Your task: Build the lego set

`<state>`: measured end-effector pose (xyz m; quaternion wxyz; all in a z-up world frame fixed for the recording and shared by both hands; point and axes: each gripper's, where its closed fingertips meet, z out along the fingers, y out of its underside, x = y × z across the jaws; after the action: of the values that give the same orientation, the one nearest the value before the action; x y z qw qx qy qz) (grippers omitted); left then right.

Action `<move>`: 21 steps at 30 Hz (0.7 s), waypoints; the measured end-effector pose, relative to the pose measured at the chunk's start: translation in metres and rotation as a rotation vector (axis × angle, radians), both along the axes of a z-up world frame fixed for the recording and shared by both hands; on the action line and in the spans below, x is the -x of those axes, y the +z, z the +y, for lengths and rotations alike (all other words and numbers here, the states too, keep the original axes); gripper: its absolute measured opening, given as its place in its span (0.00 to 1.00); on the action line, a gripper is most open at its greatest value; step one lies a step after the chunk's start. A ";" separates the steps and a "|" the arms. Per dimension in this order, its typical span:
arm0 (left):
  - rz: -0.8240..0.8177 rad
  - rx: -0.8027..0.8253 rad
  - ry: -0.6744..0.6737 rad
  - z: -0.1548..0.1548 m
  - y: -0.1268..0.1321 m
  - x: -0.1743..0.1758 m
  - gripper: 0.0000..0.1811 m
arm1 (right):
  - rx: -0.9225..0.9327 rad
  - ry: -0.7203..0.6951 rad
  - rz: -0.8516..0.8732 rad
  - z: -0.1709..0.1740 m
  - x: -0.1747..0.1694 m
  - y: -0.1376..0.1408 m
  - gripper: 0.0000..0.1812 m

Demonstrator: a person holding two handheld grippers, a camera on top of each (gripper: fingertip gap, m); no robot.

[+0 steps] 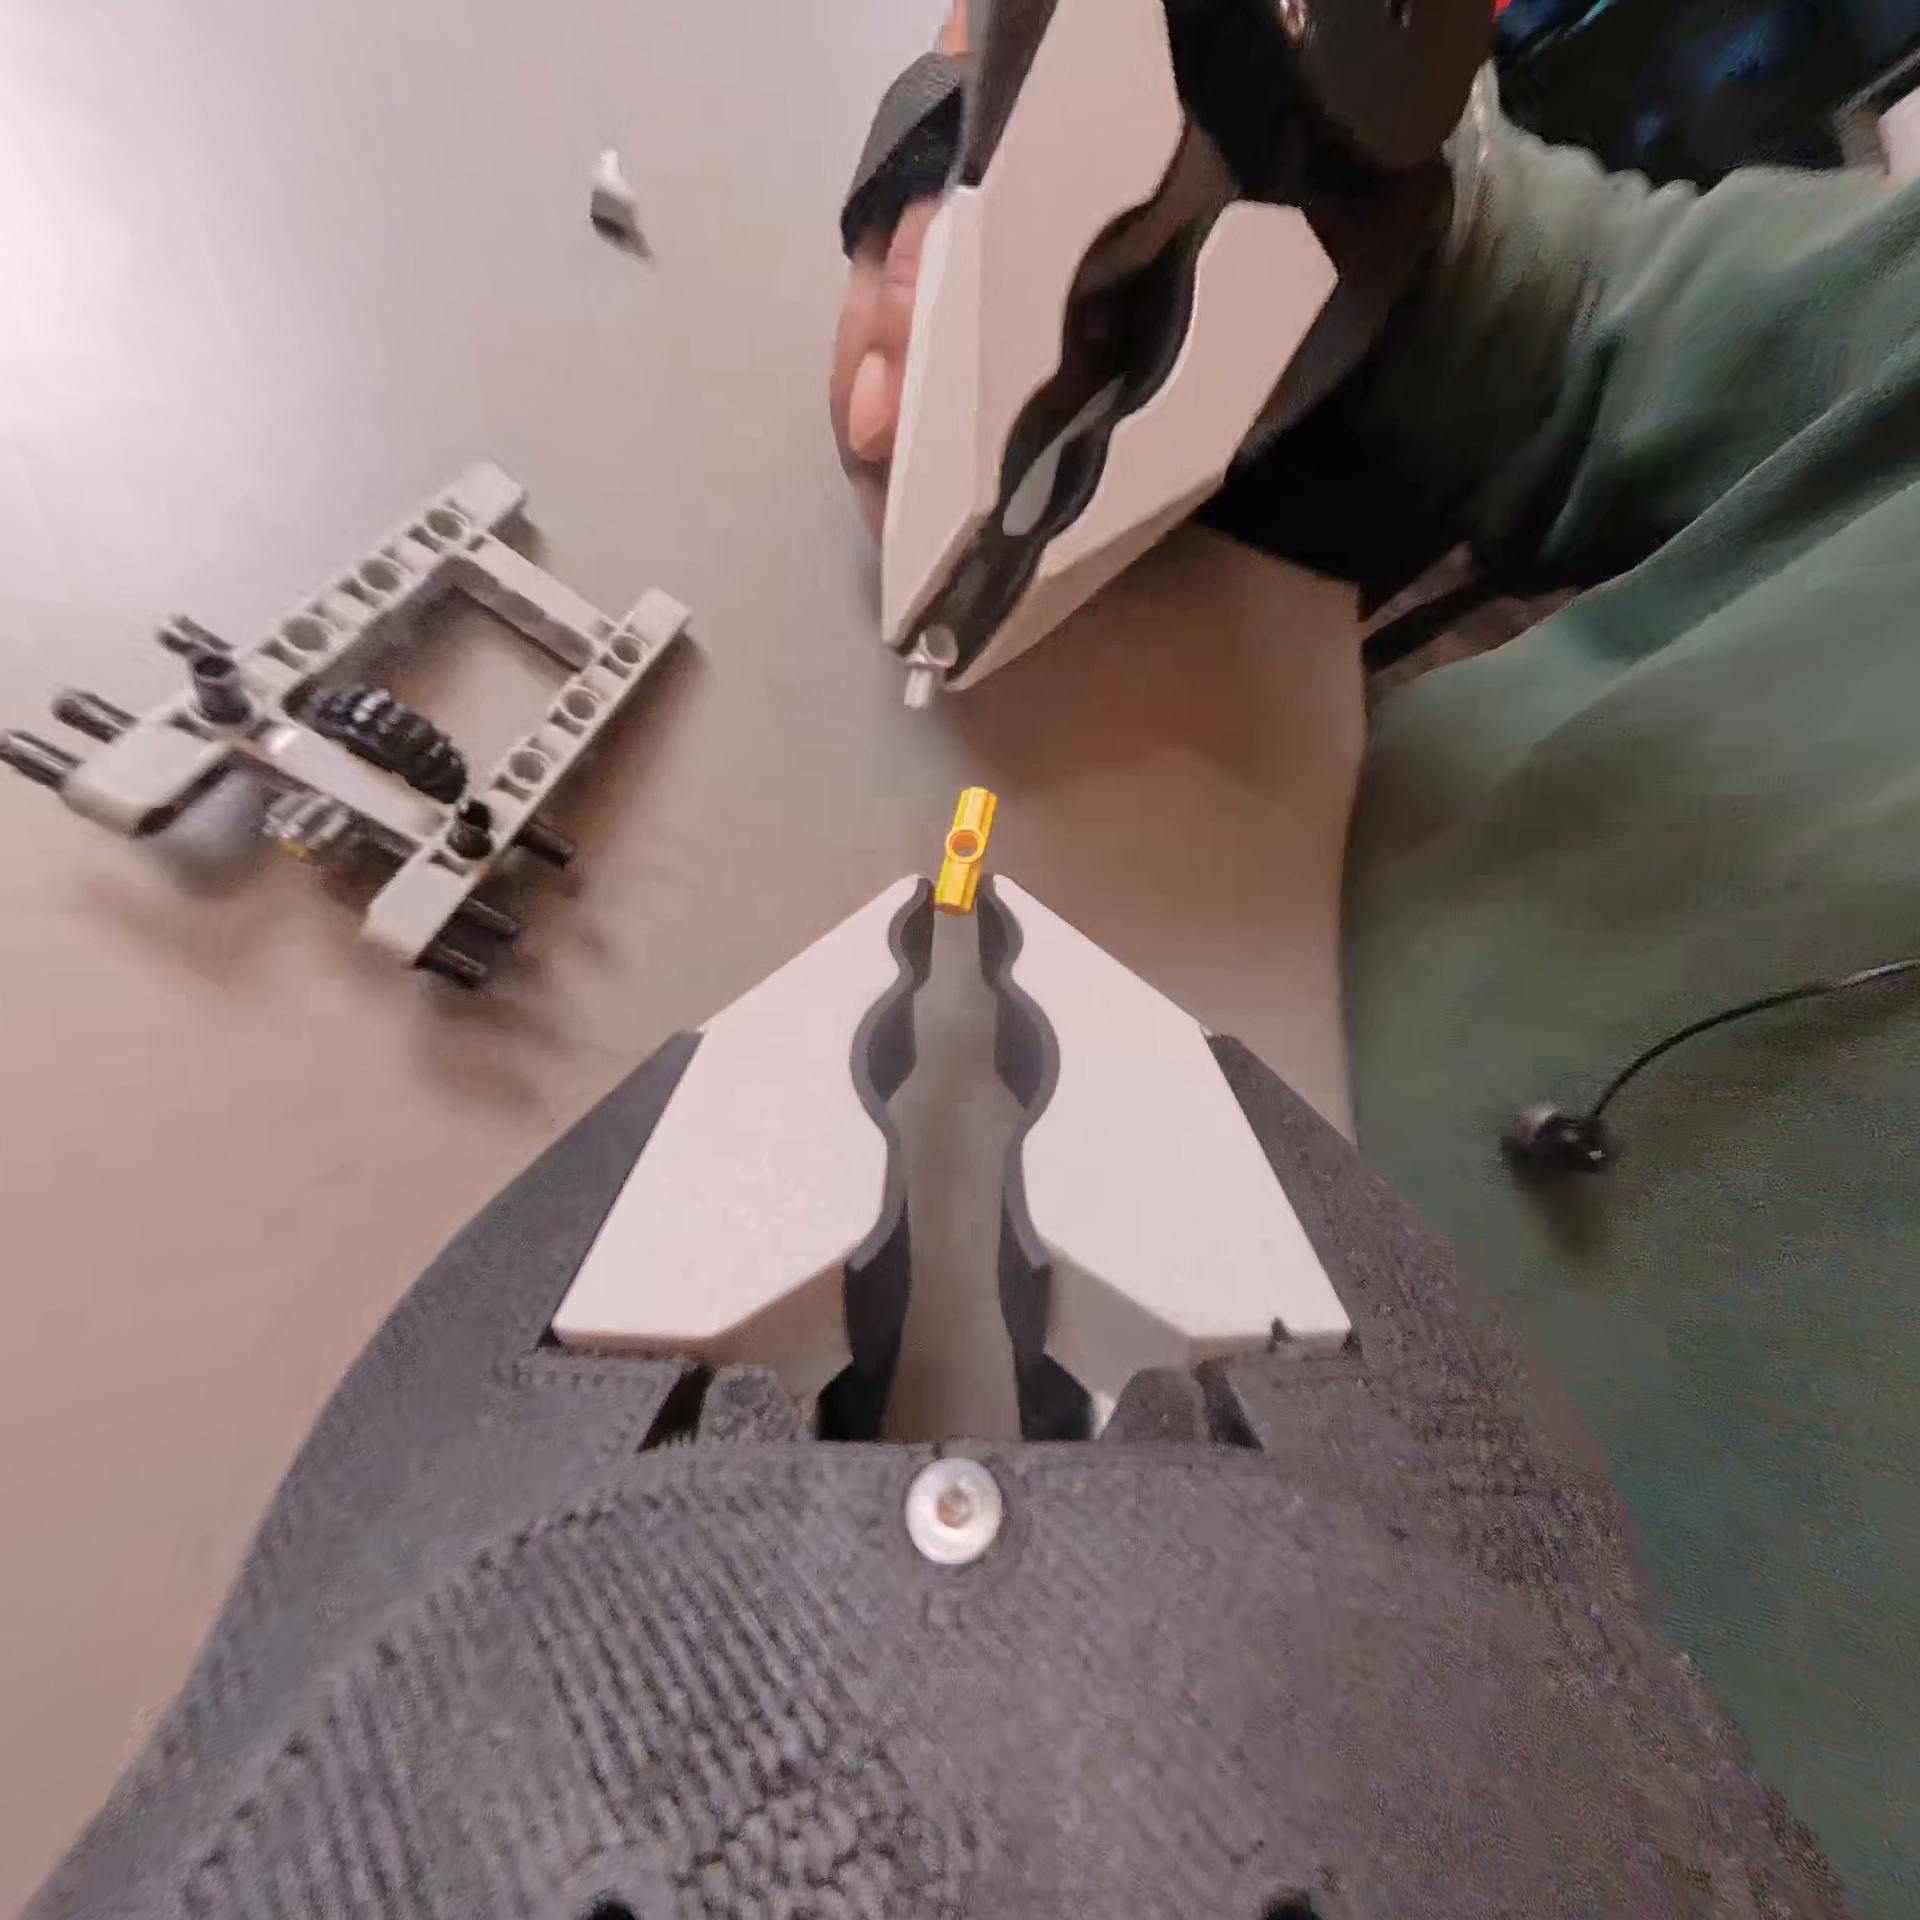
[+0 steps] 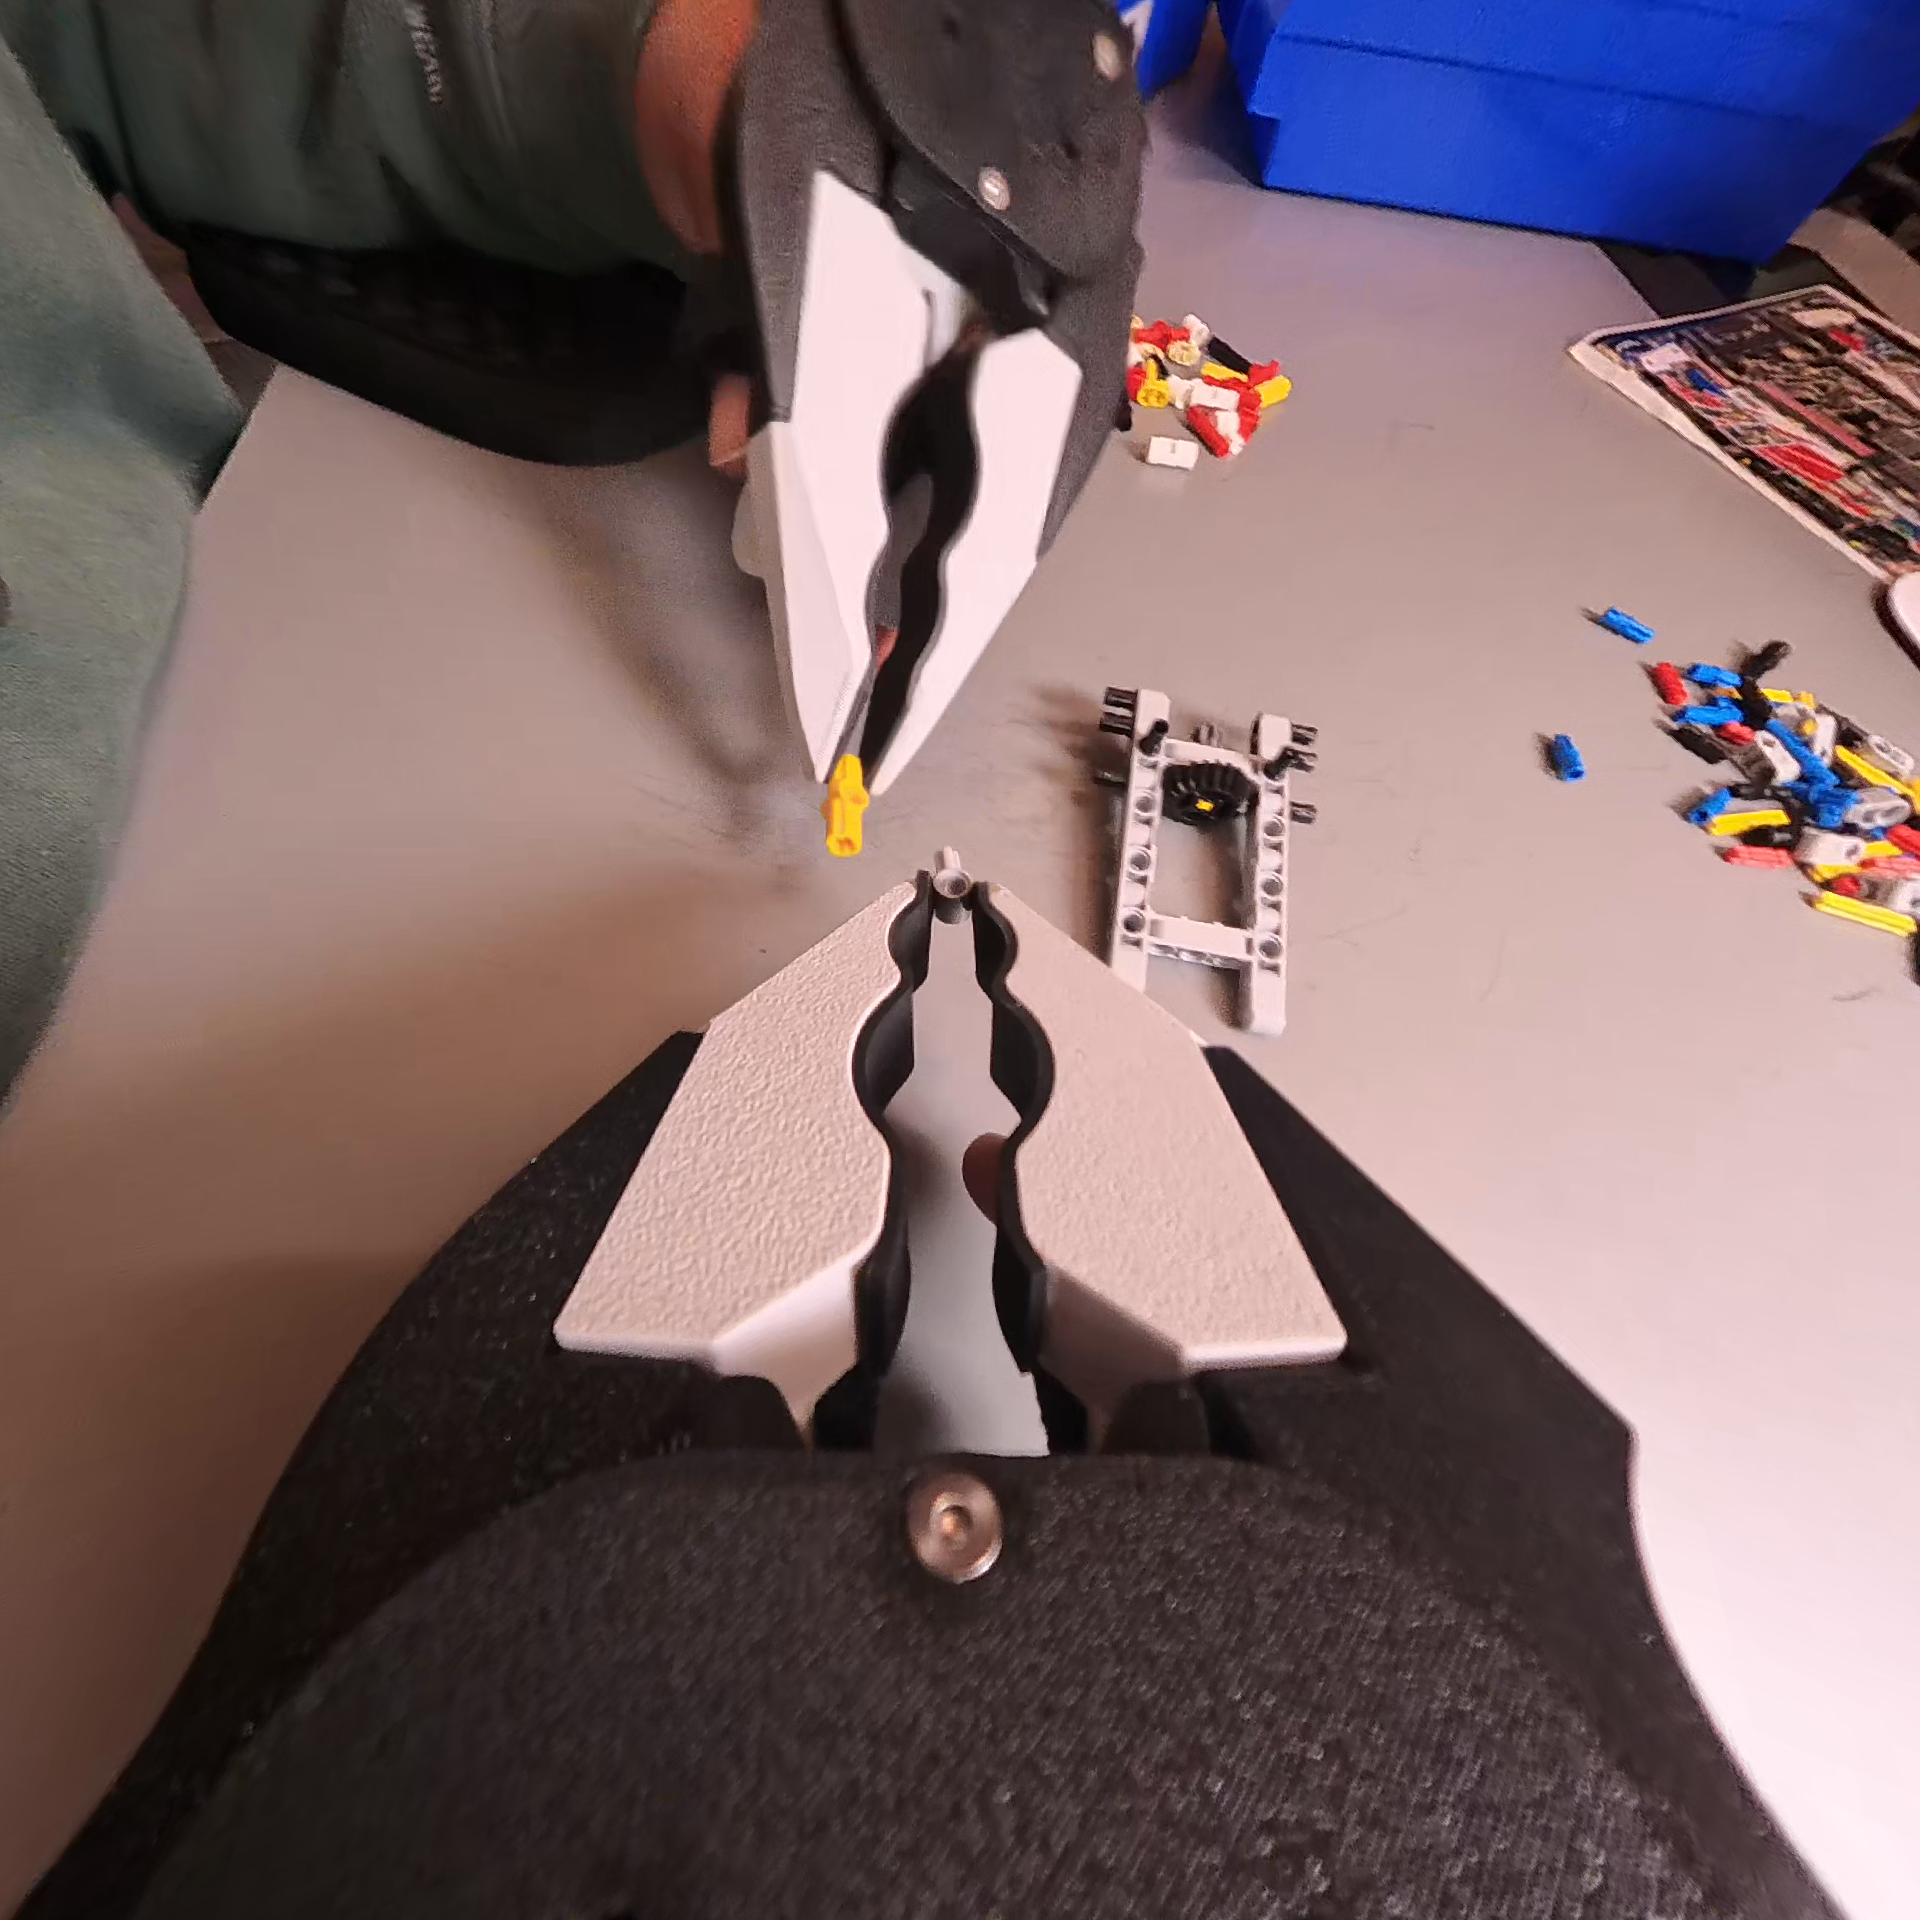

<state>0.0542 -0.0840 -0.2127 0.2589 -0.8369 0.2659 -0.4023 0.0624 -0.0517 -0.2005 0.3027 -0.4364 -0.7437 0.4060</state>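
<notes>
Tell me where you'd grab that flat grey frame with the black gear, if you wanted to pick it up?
Probably by one long side beam of the flat grey Lego frame with the black gear, coming down from above. It lies flat on the grey table, and the open window beside that beam gives a fingertip room. Avoid the gear end, crowded with black pins.

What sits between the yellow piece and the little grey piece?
Nothing: between the yellow piece and the grey piece the right wrist view shows only bare table.
</notes>
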 end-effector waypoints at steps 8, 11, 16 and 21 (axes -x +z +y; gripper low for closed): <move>0.046 0.129 0.010 -0.002 -0.014 -0.004 0.04 | -0.072 0.081 -0.056 -0.025 0.001 -0.016 0.03; 0.093 0.142 -0.003 -0.002 -0.017 -0.005 0.03 | -0.077 0.084 -0.068 -0.028 0.004 -0.017 0.03; 0.124 0.166 -0.024 -0.002 -0.018 -0.006 0.03 | -0.163 0.091 -0.117 -0.028 0.007 -0.023 0.03; 0.160 0.133 -0.006 0.001 -0.017 0.001 0.08 | -0.214 0.091 -0.163 -0.028 0.007 -0.027 0.03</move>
<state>0.0533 -0.0826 -0.2296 0.1797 -0.8809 0.2608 -0.3518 0.0549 -0.0792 -0.2275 0.2673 -0.3991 -0.8239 0.3007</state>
